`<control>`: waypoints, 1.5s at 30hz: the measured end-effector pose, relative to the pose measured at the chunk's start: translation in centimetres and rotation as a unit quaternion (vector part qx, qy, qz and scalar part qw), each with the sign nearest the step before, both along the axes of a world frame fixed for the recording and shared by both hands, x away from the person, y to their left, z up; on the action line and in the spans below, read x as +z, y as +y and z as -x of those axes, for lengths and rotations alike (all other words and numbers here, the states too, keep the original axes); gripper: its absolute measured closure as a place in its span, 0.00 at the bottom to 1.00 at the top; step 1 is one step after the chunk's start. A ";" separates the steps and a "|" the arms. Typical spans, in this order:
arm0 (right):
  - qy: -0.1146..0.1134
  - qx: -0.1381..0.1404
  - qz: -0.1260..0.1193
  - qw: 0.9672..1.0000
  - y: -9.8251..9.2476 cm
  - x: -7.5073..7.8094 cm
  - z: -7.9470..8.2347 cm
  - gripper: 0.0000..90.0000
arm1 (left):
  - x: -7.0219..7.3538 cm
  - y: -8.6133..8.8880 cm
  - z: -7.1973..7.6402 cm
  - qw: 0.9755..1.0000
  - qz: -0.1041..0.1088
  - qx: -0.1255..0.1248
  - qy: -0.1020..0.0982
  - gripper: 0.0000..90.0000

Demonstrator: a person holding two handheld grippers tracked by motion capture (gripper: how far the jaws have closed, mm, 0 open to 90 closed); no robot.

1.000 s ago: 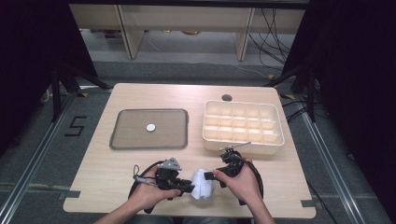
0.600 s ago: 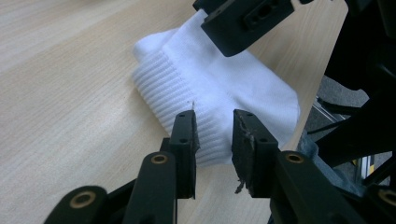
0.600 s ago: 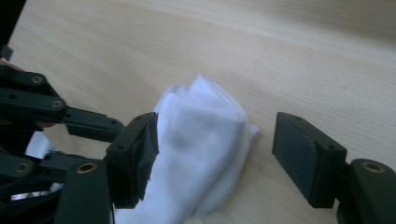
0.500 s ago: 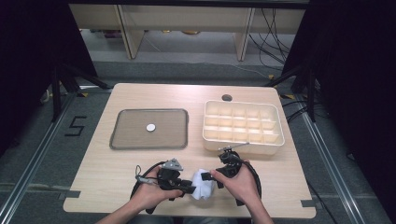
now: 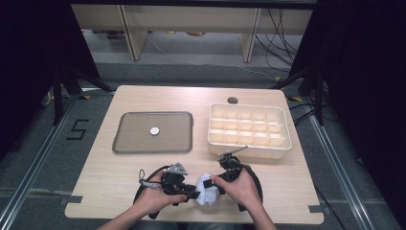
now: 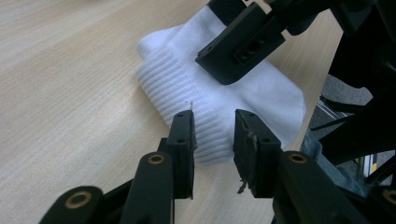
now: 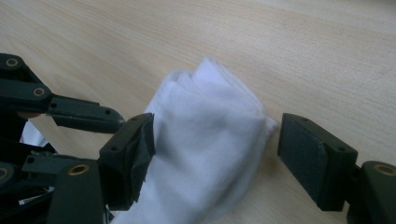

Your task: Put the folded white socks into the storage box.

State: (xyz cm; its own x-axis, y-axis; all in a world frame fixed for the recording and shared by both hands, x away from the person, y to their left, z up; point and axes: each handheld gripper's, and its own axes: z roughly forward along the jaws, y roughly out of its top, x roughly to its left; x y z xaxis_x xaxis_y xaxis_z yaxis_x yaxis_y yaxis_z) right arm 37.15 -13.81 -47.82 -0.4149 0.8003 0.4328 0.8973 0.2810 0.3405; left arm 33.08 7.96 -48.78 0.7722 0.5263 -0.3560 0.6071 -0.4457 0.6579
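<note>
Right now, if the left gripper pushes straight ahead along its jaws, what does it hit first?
The white sock: its ribbed cuff lies directly ahead of the left gripper, whose jaws stand parted around the cuff's edge. Beyond it sits a jaw of the right gripper, though depth is hard to judge.

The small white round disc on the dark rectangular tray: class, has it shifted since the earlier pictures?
No. The small white round disc lies near the middle of the dark rectangular tray, left of the cream compartment box, as before.

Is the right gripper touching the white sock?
Touching. In the right gripper view, one pad of the right gripper rests against the white sock; the other pad stands clear of it.
</note>
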 end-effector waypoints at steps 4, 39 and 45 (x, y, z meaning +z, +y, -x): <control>0.010 0.000 -0.004 1.000 0.2 -0.3 -0.2 0.34 | -0.2 0.0 -0.1 1.000 -0.004 -0.010 0.003 0.75; 0.019 0.028 0.021 0.999 0.7 -1.1 -0.5 0.62 | -1.2 -0.2 -0.2 1.000 -0.008 -0.003 0.021 0.73; 0.026 0.033 0.015 0.999 0.7 -1.1 -0.5 0.66 | -1.2 -0.1 0.0 1.000 -0.003 0.000 0.020 0.71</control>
State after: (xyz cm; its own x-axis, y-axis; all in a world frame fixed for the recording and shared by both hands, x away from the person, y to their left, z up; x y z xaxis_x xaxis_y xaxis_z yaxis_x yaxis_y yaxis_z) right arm 37.65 -13.06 -48.93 -0.4451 0.7844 0.4319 0.8926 0.3499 0.2844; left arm 33.10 7.86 -49.94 0.7568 0.5290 -0.3838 0.6335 -0.4491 0.6301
